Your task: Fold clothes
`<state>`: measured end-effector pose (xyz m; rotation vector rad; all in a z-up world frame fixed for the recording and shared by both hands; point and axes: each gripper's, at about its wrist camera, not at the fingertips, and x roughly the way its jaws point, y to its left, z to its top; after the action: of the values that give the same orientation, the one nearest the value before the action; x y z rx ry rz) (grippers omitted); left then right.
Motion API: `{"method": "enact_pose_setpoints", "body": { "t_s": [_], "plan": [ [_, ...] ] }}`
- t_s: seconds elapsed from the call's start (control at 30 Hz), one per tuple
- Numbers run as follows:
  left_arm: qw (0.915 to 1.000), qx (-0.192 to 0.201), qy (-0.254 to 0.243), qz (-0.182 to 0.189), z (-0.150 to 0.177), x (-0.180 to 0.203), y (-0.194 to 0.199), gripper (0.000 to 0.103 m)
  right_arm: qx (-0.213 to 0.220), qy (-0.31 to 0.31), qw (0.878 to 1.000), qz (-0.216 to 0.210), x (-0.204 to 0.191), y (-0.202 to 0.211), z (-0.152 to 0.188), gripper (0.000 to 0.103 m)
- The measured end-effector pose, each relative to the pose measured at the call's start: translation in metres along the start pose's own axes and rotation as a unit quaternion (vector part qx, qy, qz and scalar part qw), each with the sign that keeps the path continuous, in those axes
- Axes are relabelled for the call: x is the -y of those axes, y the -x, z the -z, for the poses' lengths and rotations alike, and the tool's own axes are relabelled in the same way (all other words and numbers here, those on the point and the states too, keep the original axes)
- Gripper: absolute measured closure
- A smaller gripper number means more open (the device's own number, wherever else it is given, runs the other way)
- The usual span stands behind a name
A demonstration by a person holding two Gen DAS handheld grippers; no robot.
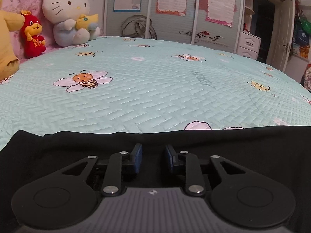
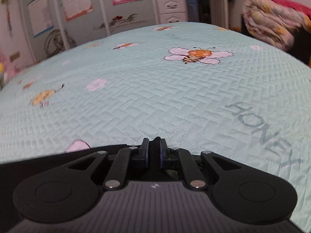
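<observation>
A: How far is the folding judged to have come?

B: Not far, by the look of it; a black garment (image 1: 58, 151) is seen spread flat along the near edge of the quilted bedspread (image 1: 155, 89), with only one straight edge visible across the left wrist view; no finished fold can be made out, and most of the cloth is hidden under the tools; a grasp on the far edge seems to be the step in hand, so the fold itself is taken as still to be made.

A: And the left gripper (image 1: 153, 160); how is it found?

B: Its blue pads (image 1: 138, 156) are held apart with a clear gap between them; black cloth lies beneath and ahead of them, yet nothing is seen pressed between the pads, so it is counted as unclenched; the garment's far edge lies just beyond the fingertips.

A: The right gripper (image 2: 154, 152)?

B: Its jaws are drawn nearly together, and a small peak of black fabric (image 2: 155, 141) is seen pinched up between the pads at the garment's edge; it is read as clamped on the cloth; bedspread lies directly ahead, with the word HONEY (image 2: 260, 130) printed to the right.

A: What is left, then?

B: Probably a matching grip by the left side; afterwards the edge would have to be carried over and the cloth smoothed.
</observation>
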<state>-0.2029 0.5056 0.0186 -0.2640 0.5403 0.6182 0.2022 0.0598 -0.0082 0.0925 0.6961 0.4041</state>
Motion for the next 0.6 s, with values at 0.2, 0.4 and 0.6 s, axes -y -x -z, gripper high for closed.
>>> {"method": "enact_pose_setpoints", "body": {
  "t_s": [0.2, 0.4, 0.6],
  "plan": [
    [0.9993, 0.018, 0.027, 0.021, -0.011, -0.007, 0.02, 0.062, 0.103, -0.046, 0.986, 0.121, -0.025, 0.059, 0.007, 0.061],
    [0.9903, -0.008, 0.099, 0.097, -0.023, -0.038, 0.016, 0.059, 0.047, 0.015, 0.99, -0.13, -0.145, 0.085, 0.046, 0.057],
    [0.9885, -0.019, 0.136, 0.063, -0.013, -0.079, -0.011, 0.073, -0.162, 0.088, 0.893, -0.412, -0.316, 0.059, 0.116, 0.067]
  ]
}}
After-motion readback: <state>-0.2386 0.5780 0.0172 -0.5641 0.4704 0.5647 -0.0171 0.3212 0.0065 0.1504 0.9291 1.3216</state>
